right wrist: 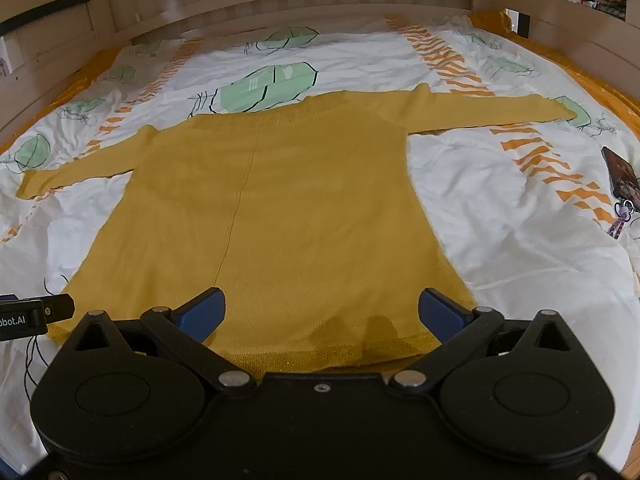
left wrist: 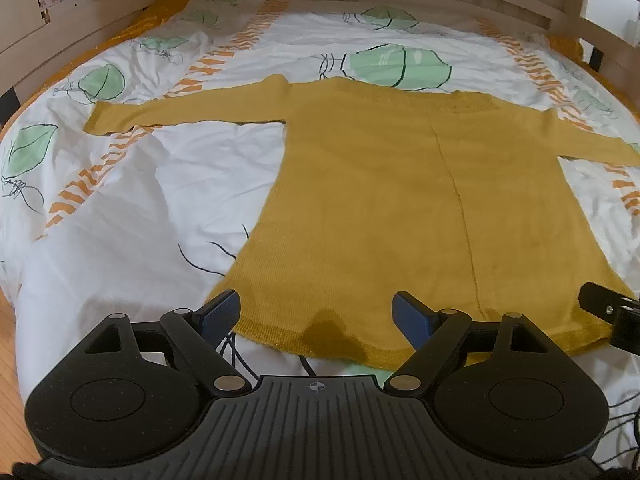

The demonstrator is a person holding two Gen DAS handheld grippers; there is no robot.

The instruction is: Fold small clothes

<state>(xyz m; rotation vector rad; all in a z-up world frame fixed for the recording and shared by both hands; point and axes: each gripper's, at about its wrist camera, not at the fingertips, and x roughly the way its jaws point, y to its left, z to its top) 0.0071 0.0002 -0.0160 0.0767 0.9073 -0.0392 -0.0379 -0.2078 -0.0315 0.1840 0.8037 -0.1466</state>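
Both jaws apart over sweater (left wrist: 400,184) hem. Left gripper (left wrist: 316,312), right gripper (right wrist: 322,308): pinch hem corners evenly, lift together toward collar.

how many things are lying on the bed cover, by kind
yellow sweater: 1
phone: 1
total on the bed cover: 2

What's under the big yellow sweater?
The yellow sweater lies flat on a white bedcover printed with green leaves and orange stripes. Nothing lies on top of it. The cover's pattern beneath the sweater is hidden, and so is anything else there.
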